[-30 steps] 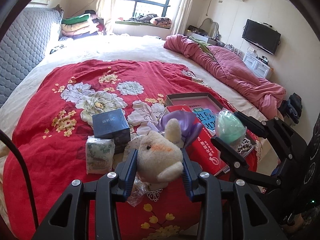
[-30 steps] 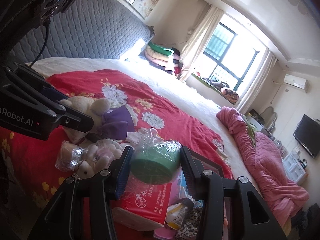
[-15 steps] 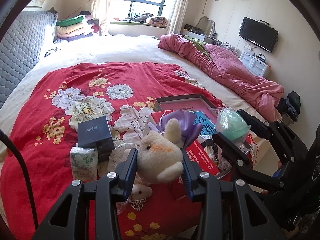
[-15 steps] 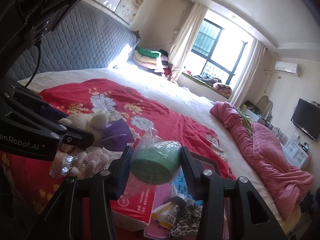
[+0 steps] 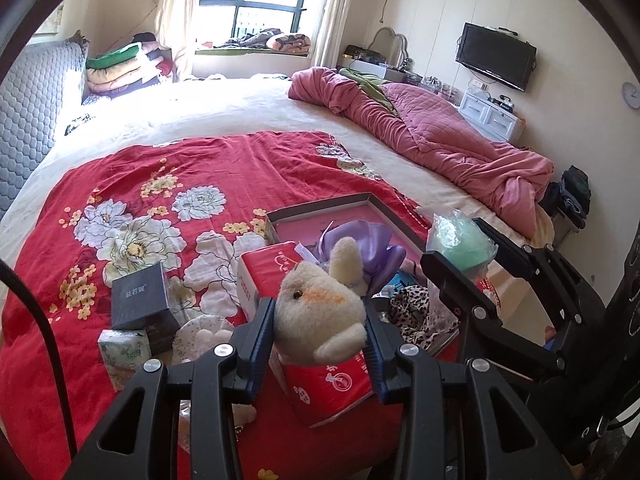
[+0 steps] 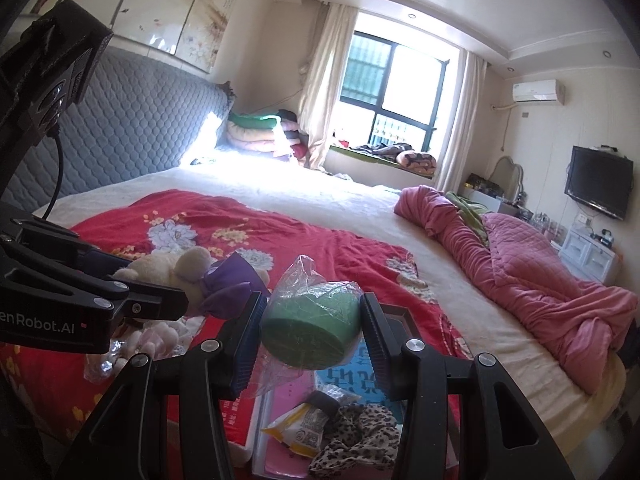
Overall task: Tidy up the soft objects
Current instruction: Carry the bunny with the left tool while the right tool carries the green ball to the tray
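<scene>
Plush toy (image 5: 320, 314) in left claw (image 5: 320, 330)

Daylight pours from the window (image 6: 390, 92) far ahead of my jaws, blowing the bed (image 5: 248, 108) beneath it out to white glare. Nearer my jaws the colours hold, evenly lit and sharp. Fisheye bends both views, dark vignette ringing their corners.

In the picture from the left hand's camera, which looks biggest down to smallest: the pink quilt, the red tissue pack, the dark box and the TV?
1. Pink quilt, by far the largest.
2. Red tissue pack, though it lies close to the camera, which inflates it.
3. Dark box and TV look about alike; the TV hangs far off, so I would not rank them.
</scene>
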Demonstrator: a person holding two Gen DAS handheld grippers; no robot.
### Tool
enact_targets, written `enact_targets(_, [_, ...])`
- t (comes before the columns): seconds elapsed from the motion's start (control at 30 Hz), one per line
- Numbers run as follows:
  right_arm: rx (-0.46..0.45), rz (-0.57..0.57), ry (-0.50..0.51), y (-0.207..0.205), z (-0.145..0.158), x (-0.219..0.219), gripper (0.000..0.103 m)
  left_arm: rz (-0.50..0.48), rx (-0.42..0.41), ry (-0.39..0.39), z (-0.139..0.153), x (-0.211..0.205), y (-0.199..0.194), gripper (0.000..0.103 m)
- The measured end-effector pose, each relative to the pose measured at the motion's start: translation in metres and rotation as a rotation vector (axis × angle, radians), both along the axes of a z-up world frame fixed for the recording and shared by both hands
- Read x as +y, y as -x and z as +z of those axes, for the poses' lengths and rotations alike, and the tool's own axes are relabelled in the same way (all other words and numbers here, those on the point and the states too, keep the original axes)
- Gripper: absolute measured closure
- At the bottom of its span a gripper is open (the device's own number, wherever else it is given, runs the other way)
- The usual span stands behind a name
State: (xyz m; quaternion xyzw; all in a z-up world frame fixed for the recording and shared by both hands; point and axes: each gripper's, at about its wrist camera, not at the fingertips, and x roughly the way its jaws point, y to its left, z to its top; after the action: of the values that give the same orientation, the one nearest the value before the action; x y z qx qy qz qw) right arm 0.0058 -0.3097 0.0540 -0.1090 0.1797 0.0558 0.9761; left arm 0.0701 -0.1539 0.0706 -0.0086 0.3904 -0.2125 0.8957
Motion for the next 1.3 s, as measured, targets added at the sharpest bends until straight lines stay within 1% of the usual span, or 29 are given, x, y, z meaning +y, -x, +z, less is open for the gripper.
enact_targets(0.23, [-0.004, -0.059, -0.074, 0.0, 0.001, -0.033, 0.054, -0.032, 0.008, -0.009, -0.002, -0.027, -0.008, 0.062])
enact_targets(0.5, [0.008, -0.134, -0.162, -0.002, -0.002, -0.076, 0.054, -0.068, 0.034, -0.023, -0.016, -0.052, -0.015, 0.062])
enact_targets(0.73, [0.043, -0.179, -0.199, -0.008, -0.014, -0.096, 0.054, -0.091, 0.062, -0.031, -0.029, -0.068, -0.02, 0.062])
enact_targets(0.93, [0.063, -0.216, -0.233, -0.011, -0.02, -0.113, 0.054, -0.114, 0.085, -0.054, -0.042, -0.084, -0.023, 0.062])
enact_targets(1.07, [0.073, -0.223, -0.218, -0.012, -0.026, -0.119, 0.054, -0.119, 0.101, -0.064, -0.05, -0.093, -0.027, 0.062])
enact_targets(1.3, [0.095, -0.236, -0.235, -0.015, -0.032, -0.129, 0.054, -0.142, 0.135, -0.078, -0.066, -0.109, -0.029, 0.062])
